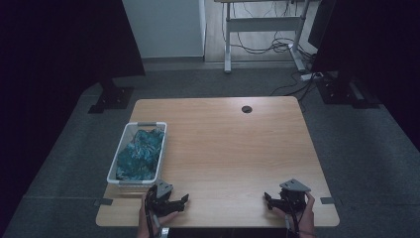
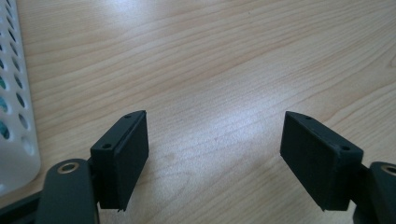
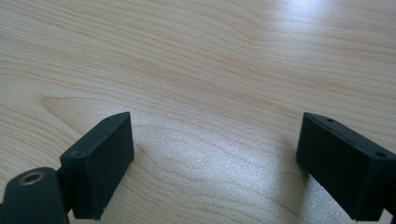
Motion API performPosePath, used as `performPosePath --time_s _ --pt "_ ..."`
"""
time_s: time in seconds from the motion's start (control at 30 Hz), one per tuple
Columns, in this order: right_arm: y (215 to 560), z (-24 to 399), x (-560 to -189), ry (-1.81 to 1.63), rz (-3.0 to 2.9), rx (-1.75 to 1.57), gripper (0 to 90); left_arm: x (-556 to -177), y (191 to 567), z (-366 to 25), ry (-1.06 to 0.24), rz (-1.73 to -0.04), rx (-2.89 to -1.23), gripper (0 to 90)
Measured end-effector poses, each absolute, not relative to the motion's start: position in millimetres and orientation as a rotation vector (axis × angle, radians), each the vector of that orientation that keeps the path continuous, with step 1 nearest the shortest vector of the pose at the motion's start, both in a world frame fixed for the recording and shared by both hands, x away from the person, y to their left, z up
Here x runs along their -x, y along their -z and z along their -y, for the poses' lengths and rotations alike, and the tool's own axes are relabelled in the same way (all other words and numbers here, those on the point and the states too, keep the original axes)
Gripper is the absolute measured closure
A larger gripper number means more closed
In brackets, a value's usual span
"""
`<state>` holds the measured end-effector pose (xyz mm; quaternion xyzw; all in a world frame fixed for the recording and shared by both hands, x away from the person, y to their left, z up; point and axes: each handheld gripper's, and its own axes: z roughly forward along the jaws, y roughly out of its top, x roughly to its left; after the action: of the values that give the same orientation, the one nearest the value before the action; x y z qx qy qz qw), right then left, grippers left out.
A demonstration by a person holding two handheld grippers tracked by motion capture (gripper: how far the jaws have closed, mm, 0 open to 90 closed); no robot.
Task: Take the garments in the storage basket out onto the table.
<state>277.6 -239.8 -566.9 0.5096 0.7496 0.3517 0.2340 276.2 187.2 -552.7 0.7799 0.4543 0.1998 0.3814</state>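
Left tool (image 1: 174, 202) low at the near edge of the bench (image 1: 233, 148), just in front of the near end of the white basket (image 1: 119, 166). Jaws spread wide, nothing between them; bare wood grain under the gap in the left gripper view. Perforated white basket wall (image 2: 14, 116) at the left edge of that view, close beside the left jaw, not touching.

Right tool (image 1: 276, 200) low at the near edge too, toward the bench's right corner, well apart from the left tool. Jaws spread wide, empty; plain wood between them in the right gripper view. Tips pointing inward toward the bench middle. Grey three-cornered plate on top of each tool.

Basket sitting at the bench's left side, long axis running away from the person, near end close to the left tool. Holding crumpled teal patterned cloth (image 1: 141, 153), bunched up and filling most of the inside, lying below the rim as far as can be told. No contact between cloth and either tool.

Dark round grommet hole (image 1: 246, 109) near the far edge of the bench, roughly centred. Second desk frame with tangled cables (image 1: 277, 47) on the floor beyond.
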Motion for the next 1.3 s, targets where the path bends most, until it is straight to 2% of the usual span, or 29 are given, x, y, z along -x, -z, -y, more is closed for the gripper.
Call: performPosePath --time_s 1.3 --pt "567.7 239.6 -275.5 -0.967 -2.038 -1.409 10.8 -273.3 550.5 -183.0 -0.522 -1.095 -2.026 24.7"
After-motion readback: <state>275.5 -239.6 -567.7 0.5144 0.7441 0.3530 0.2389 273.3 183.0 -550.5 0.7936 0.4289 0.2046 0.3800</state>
